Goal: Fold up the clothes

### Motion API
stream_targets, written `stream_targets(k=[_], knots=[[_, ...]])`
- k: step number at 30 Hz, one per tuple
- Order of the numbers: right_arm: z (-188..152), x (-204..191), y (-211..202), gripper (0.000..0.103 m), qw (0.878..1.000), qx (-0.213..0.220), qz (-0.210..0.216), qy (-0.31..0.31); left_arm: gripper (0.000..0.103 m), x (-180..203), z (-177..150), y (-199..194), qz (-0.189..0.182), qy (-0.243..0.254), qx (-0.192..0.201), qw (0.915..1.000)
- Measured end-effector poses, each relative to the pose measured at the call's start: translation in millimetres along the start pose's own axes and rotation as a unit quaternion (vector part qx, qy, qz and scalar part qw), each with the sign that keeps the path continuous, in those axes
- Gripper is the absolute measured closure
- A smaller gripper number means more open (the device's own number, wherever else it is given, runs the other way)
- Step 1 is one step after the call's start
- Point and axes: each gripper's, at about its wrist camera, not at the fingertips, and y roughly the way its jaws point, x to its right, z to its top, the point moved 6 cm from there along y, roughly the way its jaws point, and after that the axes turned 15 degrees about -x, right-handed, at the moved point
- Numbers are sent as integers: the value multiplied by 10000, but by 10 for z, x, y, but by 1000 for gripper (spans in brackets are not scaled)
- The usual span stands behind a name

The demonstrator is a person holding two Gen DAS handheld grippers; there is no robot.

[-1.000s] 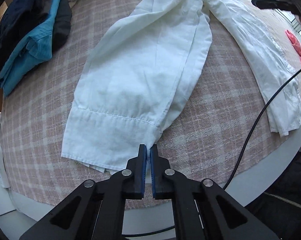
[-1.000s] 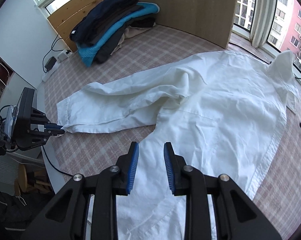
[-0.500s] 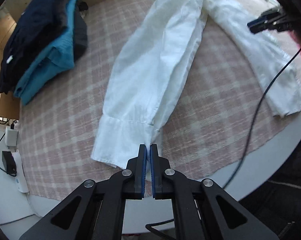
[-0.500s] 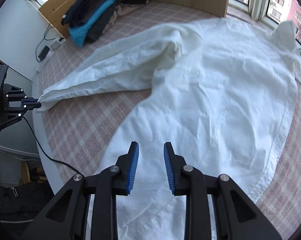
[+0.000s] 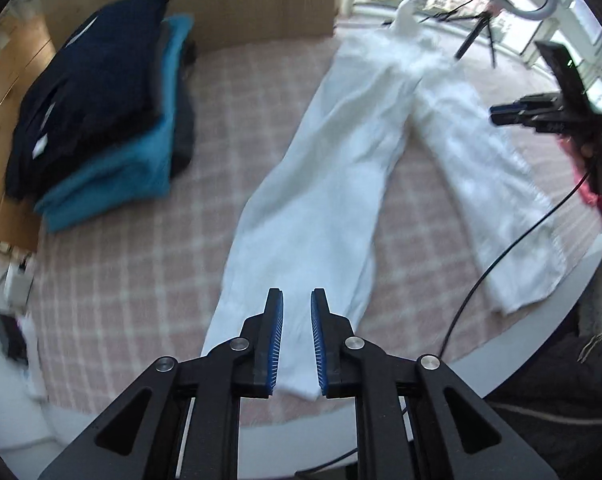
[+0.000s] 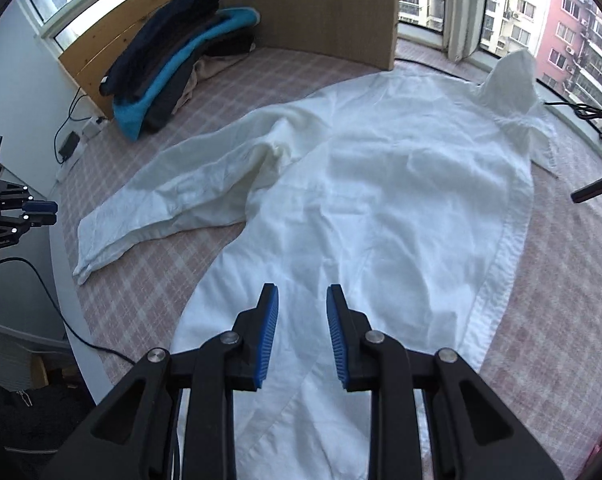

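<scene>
A big white shirt (image 6: 401,200) lies spread out on a round table (image 6: 67,280) that has a pink checked cloth (image 6: 561,300) over it. One long sleeve (image 5: 313,208) of the shirt stretches out flat across the cloth toward the table's edge, and its cuff end lies right under the left gripper (image 5: 297,340). The left gripper has its two blue pads apart with nothing between them, and it floats just above the cuff; the left wrist view is blurry, so I cannot tell if it touches the cloth. The right gripper (image 6: 303,336) also has its pads spread wide and holds nothing, and it hangs over the bottom part of the shirt's body. The shirt's collar (image 6: 513,80) sticks up at the far side, near the windows (image 6: 521,8). At the back of the table sits a pile of folded clothes (image 6: 173,64), dark blue ones on top, a bright blue one in the middle and darker and tan ones below, and it leans against a wooden board (image 6: 301,4). There are no boxes or baskets in view. A black cable (image 5: 497,264) hangs over the near edge of the table, and a bit of pink cloth (image 5: 589,192) shows on the right side in the left wrist view
</scene>
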Motion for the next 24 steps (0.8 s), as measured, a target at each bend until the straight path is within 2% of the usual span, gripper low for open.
stream_targets(k=[6, 8, 10, 11, 14, 20, 24], knots=[[48, 764, -306, 78, 9953, 364, -270, 852, 87, 380, 1304, 6, -109, 583, 355, 9976], [117, 967, -343, 78, 9936, 421, -325, 1001, 90, 508, 1738, 7, -146, 777, 473, 9957], [210, 1103, -352, 78, 9924, 486, -412, 1057, 87, 607, 2115, 78, -255, 846, 508, 9948], [266, 1136, -342, 78, 9922, 525, -431, 1047, 88, 656, 2272, 139, -319, 849, 494, 9947], [450, 1194, -265, 78, 9925, 597, -362, 1007, 89, 835, 2572, 383, -441, 847, 351, 9948], [812, 1246, 77, 79, 9935, 592, -141, 966, 89, 1045, 2890, 691, -867, 959, 77, 9916], [1010, 1253, 374, 79, 9959, 375, -69, 817, 89, 1066, 3026, 981, -670, 1149, -224, 9909]])
